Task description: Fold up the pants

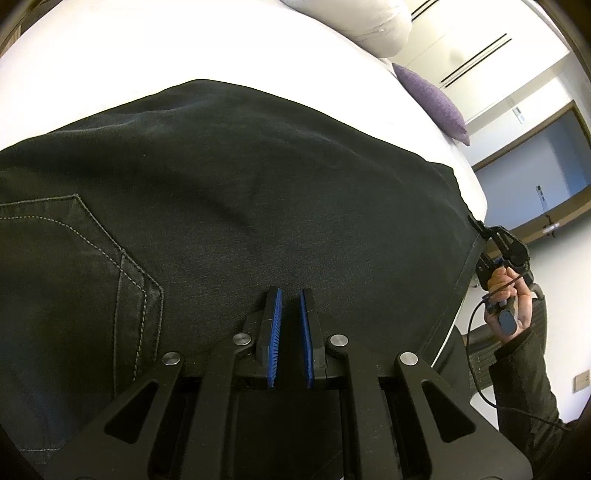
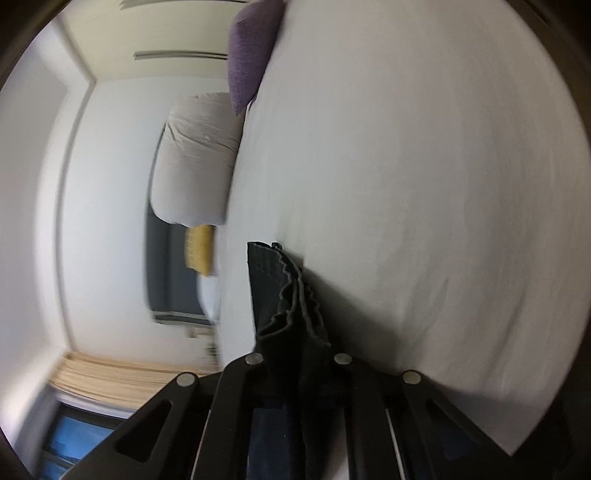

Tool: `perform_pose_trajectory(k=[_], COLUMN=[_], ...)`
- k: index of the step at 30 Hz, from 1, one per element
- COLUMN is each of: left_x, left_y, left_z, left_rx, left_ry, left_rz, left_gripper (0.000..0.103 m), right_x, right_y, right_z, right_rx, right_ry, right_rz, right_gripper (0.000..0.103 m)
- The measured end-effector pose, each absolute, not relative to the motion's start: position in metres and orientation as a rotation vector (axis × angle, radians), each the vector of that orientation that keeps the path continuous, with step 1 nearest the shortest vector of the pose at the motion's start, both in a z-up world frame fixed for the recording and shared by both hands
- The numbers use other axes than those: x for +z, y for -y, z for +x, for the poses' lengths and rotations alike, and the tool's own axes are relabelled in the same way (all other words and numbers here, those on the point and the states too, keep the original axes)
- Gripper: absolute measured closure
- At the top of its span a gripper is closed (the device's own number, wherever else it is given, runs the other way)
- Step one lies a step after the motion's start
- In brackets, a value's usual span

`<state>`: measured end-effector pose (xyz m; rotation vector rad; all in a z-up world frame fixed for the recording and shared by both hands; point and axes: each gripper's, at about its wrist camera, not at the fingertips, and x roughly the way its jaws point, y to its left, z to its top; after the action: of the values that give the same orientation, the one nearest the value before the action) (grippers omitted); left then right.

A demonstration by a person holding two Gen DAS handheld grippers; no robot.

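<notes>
Dark grey pants (image 1: 240,206) lie spread over a white bed (image 1: 110,66), back pocket at the left. My left gripper (image 1: 290,295) hovers just above the cloth, blue pads a narrow gap apart, nothing between them. My right gripper (image 1: 480,229) shows at the right edge of the pants, pinching the leg hems. In the right wrist view the right gripper (image 2: 291,354) is shut on the bunched hems of the pants (image 2: 284,295), which stick out forward past the fingers, held up over the bed (image 2: 406,184).
A purple cushion (image 1: 436,99) and a white pillow (image 1: 369,22) lie at the head of the bed. The bed's edge runs along the right; a beige duvet (image 2: 195,158) and yellow cushion (image 2: 199,251) lie beyond it.
</notes>
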<state>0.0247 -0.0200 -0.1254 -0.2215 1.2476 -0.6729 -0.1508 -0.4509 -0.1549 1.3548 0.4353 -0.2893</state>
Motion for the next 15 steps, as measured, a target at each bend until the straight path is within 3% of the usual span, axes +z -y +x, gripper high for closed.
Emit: perform_pose_trajectory(k=[3,7,10,15], left_x=[-0.128,-0.129,-0.125,-0.121], left_y=[0.019,0.017,0.013,-0.005], left_z=[0.026,0.028,0.029,0.035], left_rx=[-0.676,-0.675,-0.671,-0.654], left_ry=[-1.248,-1.248,-1.241,-1.248], left_rz=[-0.232,-0.260,-0.284,-0.372], left_gripper=[0.093,0.093,0.093,0.093], right_x=[-0.101,-0.045,-0.056,-0.110], right_y=[0.409,0.283,0.183,0.134], right_z=[-0.124,-0.083,-0.066,-0.054], right_rx=[-0.270,-0.140,-0.067,-0.122], right_ry=[-0.550,-0.716,-0.833,-0.946], right_rz=[1.054,0.546,0.211,-0.015], right_gripper=[0.094,0.094,0.094,0.094])
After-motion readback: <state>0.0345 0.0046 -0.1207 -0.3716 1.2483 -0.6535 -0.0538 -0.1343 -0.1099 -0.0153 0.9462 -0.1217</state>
